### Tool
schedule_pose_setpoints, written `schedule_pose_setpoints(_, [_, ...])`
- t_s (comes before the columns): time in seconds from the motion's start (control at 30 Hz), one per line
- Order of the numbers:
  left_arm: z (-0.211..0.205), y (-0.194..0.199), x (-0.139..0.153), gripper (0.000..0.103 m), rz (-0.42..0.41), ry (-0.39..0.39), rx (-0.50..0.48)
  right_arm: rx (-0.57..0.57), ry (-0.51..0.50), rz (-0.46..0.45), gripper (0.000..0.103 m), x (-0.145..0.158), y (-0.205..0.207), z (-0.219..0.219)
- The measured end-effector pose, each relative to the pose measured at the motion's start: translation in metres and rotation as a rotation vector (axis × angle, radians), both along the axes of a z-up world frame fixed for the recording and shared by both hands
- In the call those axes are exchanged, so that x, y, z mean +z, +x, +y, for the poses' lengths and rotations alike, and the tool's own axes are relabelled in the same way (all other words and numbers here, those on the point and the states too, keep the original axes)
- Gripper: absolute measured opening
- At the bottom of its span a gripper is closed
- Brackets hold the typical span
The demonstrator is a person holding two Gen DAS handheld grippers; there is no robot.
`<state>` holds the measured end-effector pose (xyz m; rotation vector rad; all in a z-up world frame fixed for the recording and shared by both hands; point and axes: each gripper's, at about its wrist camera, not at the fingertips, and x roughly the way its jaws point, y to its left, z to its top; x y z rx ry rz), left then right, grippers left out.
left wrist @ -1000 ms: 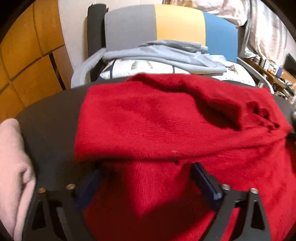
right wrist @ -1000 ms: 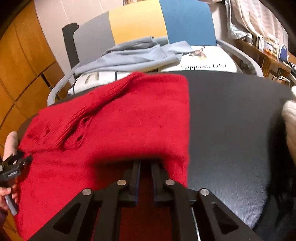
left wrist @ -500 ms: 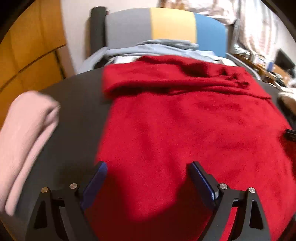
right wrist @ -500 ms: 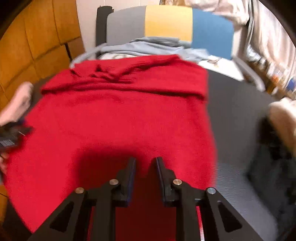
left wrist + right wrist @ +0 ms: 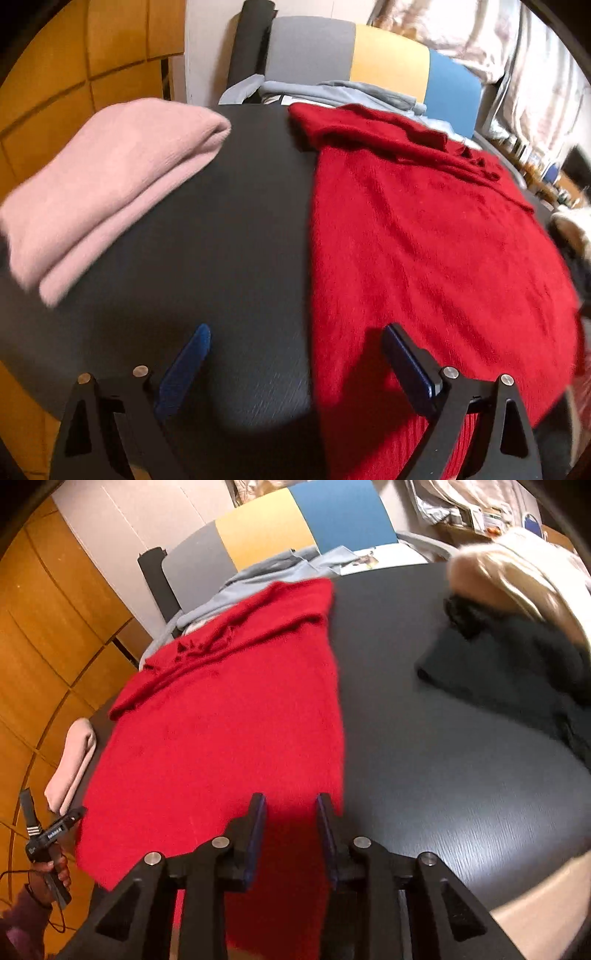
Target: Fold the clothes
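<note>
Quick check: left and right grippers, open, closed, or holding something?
Left gripper: open wide, holding nothing.
Right gripper: fingers have just been opening, standing apart above the red sweater, nothing gripped.

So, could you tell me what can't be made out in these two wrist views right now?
- Near hem of the red sweater: in both views it runs under the gripper bodies and off the bottom edge.
- Dark garment and cream garment, right wrist view: motion-blurred and cut by the frame edge, so their type is unclear.
- Person's hand, right wrist view: mostly cropped at the lower left corner.
- Print on the white item behind the table: too small.
</note>
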<state>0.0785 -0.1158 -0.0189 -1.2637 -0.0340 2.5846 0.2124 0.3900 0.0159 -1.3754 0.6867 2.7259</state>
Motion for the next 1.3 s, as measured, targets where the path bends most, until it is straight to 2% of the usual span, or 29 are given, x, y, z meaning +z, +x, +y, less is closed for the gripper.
schedule_pose_setpoints(0.13, [-0.005,0.014,0.003,0.096,-0.001,0.042,-0.027,0.006,-0.024,-0.005,0.033,-0.008,0.020,-0.001])
schedule_pose_setpoints(0.23, [-0.006,0.024,0.005,0.096,-0.010,0.181,-0.077,-0.004,-0.109,0.022,0.033,-0.014,0.030,0.003])
schedule_pose_setpoints(0.3, [-0.004,0.026,0.003,0.096,-0.011,0.241,-0.091,-0.004,-0.142,0.039,0.034,-0.016,0.034,0.005])
schedule_pose_setpoints(0.47, [0.000,0.025,0.001,0.095,-0.029,0.297,-0.104,0.010,-0.175,0.067,0.034,-0.021,0.038,0.004])
schedule_pose_setpoints(0.53, [0.001,0.028,0.002,0.084,-0.051,0.317,-0.132,0.032,-0.189,0.070,0.034,-0.022,0.037,0.002])
schedule_pose_setpoints(0.63, [0.002,0.034,0.002,0.076,-0.063,0.314,-0.165,0.082,-0.165,0.080,0.034,-0.022,0.037,-0.004])
schedule_pose_setpoints(0.7, [0.001,0.036,0.002,0.070,-0.059,0.297,-0.168,0.107,-0.146,0.091,0.034,-0.022,0.038,-0.008])
schedule_pose_setpoints(0.77, [-0.002,0.033,0.001,0.062,-0.075,0.328,-0.149,0.108,-0.149,0.097,0.034,-0.023,0.037,-0.009])
schedule_pose_setpoints(0.8, [-0.003,0.031,0.000,0.053,-0.089,0.346,-0.141,0.104,-0.161,0.098,0.034,-0.023,0.037,-0.009])
schedule_pose_setpoints(0.9, [-0.003,0.028,-0.001,0.050,-0.110,0.365,-0.146,0.115,-0.172,0.090,0.034,-0.023,0.033,-0.012])
schedule_pose_setpoints(1.0, [0.000,0.031,-0.001,0.048,-0.101,0.326,-0.189,0.132,-0.160,0.078,0.034,-0.023,0.029,-0.015])
schedule_pose_setpoints(1.03, [0.001,0.032,-0.001,0.041,-0.098,0.310,-0.198,0.135,-0.151,0.068,0.034,-0.023,0.028,-0.015])
schedule_pose_setpoints(1.07, [0.001,0.032,-0.001,0.035,-0.097,0.290,-0.198,0.138,-0.143,0.058,0.024,-0.023,0.026,-0.015])
schedule_pose_setpoints(1.1, [0.000,0.031,-0.002,0.013,-0.105,0.285,-0.190,0.139,-0.133,0.045,0.012,-0.023,0.024,-0.014])
schedule_pose_setpoints(1.2, [-0.005,0.026,-0.005,0.010,-0.140,0.310,-0.167,0.139,-0.111,-0.001,0.009,-0.022,0.018,-0.013])
schedule_pose_setpoints(1.3, [-0.008,0.027,-0.003,0.010,-0.153,0.315,-0.164,0.132,-0.182,-0.012,0.009,-0.023,0.017,-0.006])
